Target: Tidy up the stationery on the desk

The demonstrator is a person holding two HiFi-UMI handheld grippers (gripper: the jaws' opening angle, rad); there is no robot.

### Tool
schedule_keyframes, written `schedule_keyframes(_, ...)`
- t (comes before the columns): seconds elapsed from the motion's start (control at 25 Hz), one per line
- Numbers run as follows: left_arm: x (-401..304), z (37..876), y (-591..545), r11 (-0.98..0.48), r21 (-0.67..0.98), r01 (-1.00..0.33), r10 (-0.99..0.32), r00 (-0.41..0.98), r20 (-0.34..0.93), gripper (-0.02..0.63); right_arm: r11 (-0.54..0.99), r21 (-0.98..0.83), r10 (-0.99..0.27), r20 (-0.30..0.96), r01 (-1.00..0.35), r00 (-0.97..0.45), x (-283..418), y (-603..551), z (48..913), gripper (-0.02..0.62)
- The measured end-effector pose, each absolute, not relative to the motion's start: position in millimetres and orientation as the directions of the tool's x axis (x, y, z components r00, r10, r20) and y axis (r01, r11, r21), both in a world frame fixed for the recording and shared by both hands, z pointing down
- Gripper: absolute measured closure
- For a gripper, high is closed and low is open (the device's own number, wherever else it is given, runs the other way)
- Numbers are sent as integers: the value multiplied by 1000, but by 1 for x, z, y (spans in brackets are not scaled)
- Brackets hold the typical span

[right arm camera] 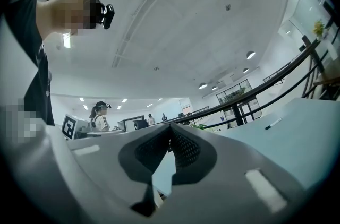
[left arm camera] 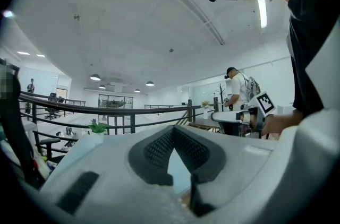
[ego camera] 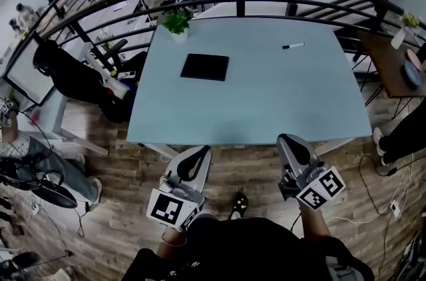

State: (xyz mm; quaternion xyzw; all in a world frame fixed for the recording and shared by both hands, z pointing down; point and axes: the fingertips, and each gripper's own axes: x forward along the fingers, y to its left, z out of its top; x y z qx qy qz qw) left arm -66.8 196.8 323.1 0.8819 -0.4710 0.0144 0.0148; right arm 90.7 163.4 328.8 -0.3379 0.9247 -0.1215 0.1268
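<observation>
Standing short of the desk (ego camera: 266,96) with left gripper (ego camera: 198,153) and right gripper (ego camera: 288,141) both closed on nothing, tidying looks unstarted; next, reach, jaws opened, toward the central black notebook (ego camera: 205,66) or far pen (ego camera: 293,45).

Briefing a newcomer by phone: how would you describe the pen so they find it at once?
Start at the pale blue desk beside the black railing. Its far right part holds the pen, lying alone. It is thin and stick-like, unlike the flat black pad and potted plant further left.
</observation>
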Motion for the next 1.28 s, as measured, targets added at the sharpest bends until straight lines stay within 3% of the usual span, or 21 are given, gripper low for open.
schedule_keyframes(0.68,-80,347,163,-506,26,-862,-857,506,95,597,801,-273,-581,-137,-533,-802,60,118,336,598)
schedule_keyframes(1.28,-120,372,53,-453,83,-888,-886,459,72,591,831,-227,-539,-100,-508,-836,16,3,338,597)
